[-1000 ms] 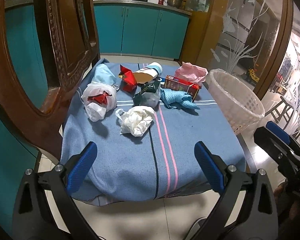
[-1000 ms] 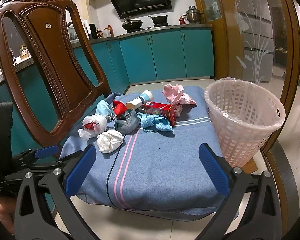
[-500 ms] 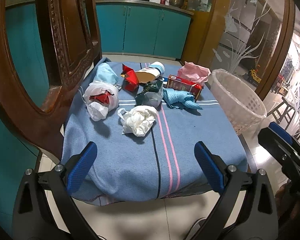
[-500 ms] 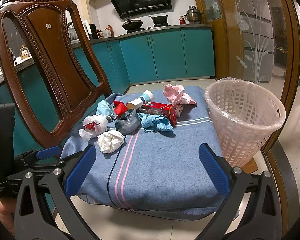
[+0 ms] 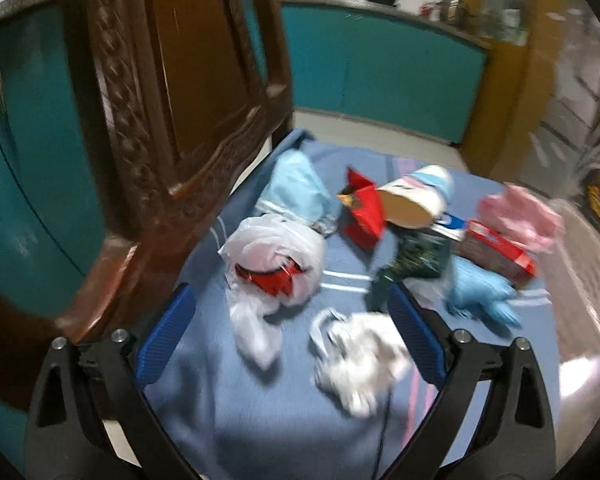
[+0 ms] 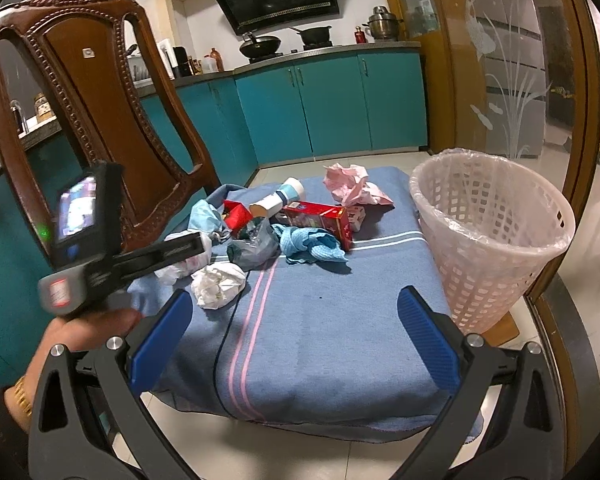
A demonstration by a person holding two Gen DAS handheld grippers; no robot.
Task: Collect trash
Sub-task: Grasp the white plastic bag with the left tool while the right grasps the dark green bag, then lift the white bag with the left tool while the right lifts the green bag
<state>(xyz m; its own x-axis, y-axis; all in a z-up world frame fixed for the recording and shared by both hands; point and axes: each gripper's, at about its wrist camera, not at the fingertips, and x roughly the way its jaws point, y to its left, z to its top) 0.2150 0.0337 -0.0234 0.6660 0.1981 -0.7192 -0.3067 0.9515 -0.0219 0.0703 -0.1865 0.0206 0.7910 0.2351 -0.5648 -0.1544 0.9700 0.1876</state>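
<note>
Standing at the far left, the carved wooden chair (image 6: 100,120) rises beside the blue cloth (image 6: 320,320) that carries the trash. Right of the chair, the left tongs (image 5: 290,330) hover spread and empty above the cloth, with the white bag holding a red wrapper (image 5: 276,264) between their blue tips; the view is blurred. Just right of that bag lies a crumpled white tissue (image 6: 218,284), then a grey bag (image 6: 254,246), a paper cup (image 6: 278,200) on its side, a blue rag (image 6: 312,246), a red box (image 6: 320,220) and pink paper (image 6: 352,188). The right tongs (image 6: 292,328) hang spread, gripping nothing, over the cloth's near edge. Right of the cloth, and touching it, stands the lined white basket (image 6: 492,240).
</note>
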